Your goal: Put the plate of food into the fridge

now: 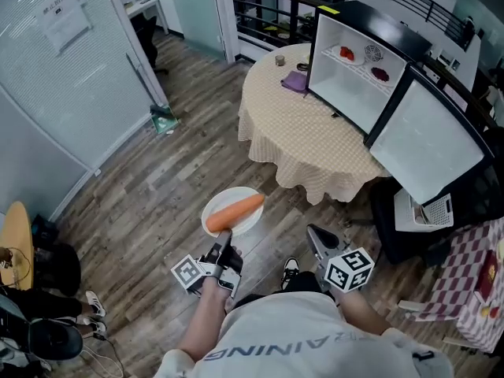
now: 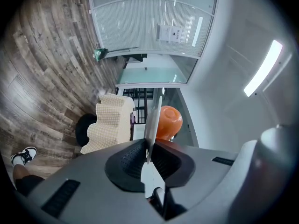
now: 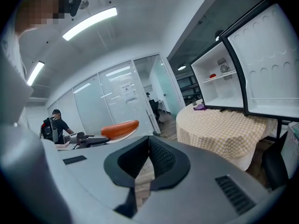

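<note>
A white plate [image 1: 218,201] with a whole orange carrot [image 1: 236,210] on it hangs over the wooden floor. My left gripper [image 1: 226,239] is shut on the plate's near rim. In the left gripper view the plate [image 2: 152,118] stands edge-on between the pads, with the carrot [image 2: 167,122] to its right. My right gripper [image 1: 314,232] hangs beside it, shut and empty. The small fridge [image 1: 354,81] stands on the round table [image 1: 303,136], and its door [image 1: 431,144] is swung wide open. The right gripper view shows the fridge [image 3: 218,85], the plate [image 3: 128,134] and the carrot [image 3: 120,128].
The fridge shelf holds a few small red and dark items [image 1: 346,53]. A purple cloth [image 1: 295,80] and a small cup [image 1: 279,60] lie on the table. A black chair [image 1: 405,223] stands under the open door. A red checked cloth [image 1: 468,282] is at right. A person [image 3: 53,124] stands by the glass wall.
</note>
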